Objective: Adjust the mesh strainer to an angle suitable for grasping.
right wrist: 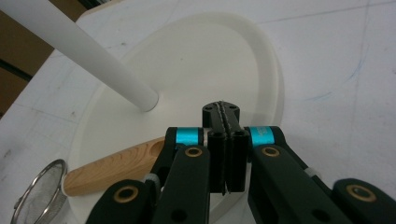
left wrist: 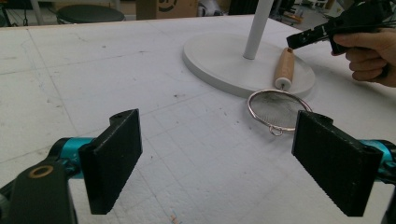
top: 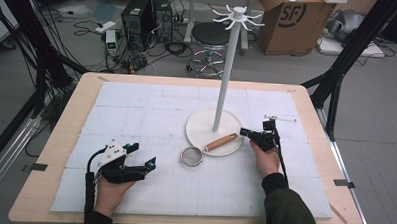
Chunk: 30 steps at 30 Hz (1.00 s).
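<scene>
A small metal strainer (top: 191, 156) lies on the white mat, and its wooden handle (top: 220, 142) rests on the round base (top: 206, 123) of a white hook stand (top: 228, 63). My right gripper (top: 244, 132) is shut with nothing in it, its tip just right of the handle's far end. In the right gripper view the shut gripper (right wrist: 223, 114) hovers over the base (right wrist: 210, 56), with the handle (right wrist: 116, 165) to its left. My left gripper (top: 141, 155) stands open at the front left. In the left gripper view the strainer (left wrist: 278, 108) lies ahead of the open gripper (left wrist: 224, 158).
A white foam mat (top: 136, 115) covers the wooden table (top: 71, 112). A thin metal piece (top: 280, 118) lies at the mat's right edge. The stand's hooks (top: 237, 16) spread out high above the table. Beyond the table stand a stool (top: 210, 35), computers and boxes.
</scene>
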Tool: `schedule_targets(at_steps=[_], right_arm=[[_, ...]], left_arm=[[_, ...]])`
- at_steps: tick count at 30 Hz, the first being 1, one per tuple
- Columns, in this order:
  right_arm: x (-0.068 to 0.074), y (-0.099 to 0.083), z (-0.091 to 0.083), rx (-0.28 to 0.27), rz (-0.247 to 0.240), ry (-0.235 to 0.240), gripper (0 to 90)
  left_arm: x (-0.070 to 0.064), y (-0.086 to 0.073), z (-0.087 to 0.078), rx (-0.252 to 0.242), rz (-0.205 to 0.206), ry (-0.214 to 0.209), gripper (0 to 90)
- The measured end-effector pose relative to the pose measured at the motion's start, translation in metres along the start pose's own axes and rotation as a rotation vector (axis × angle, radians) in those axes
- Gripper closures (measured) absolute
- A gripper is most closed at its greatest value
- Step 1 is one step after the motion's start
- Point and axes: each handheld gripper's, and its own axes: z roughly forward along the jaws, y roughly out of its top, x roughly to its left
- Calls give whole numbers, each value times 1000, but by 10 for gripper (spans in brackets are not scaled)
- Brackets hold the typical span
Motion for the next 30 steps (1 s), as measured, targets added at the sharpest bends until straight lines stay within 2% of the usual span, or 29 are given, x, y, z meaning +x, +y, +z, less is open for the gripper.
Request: schedule_targets(at_steps=[5, 10, 14, 16, 21, 30], right_arm=[[0, -3, 8, 29, -2, -16, 899], [1, -3, 10, 42, -8, -2, 899], [4, -3, 12, 56, -30, 0, 899], [6, -2, 12, 57, -56, -8, 899], [-1, 4, 14, 34, -12, -12, 899], [0, 10, 24, 55, -18, -5, 899]], left_arm=[[-1, 0, 0, 5, 4, -2, 169], [-1, 0, 0, 7, 2, 0, 169], [-1, 0, 0, 8, 2, -1, 169], [-1, 0, 0, 9, 2, -1, 169], [-2, 0, 0, 11, 5, -4, 169], [0, -1, -1, 10, -1, -3, 169]])
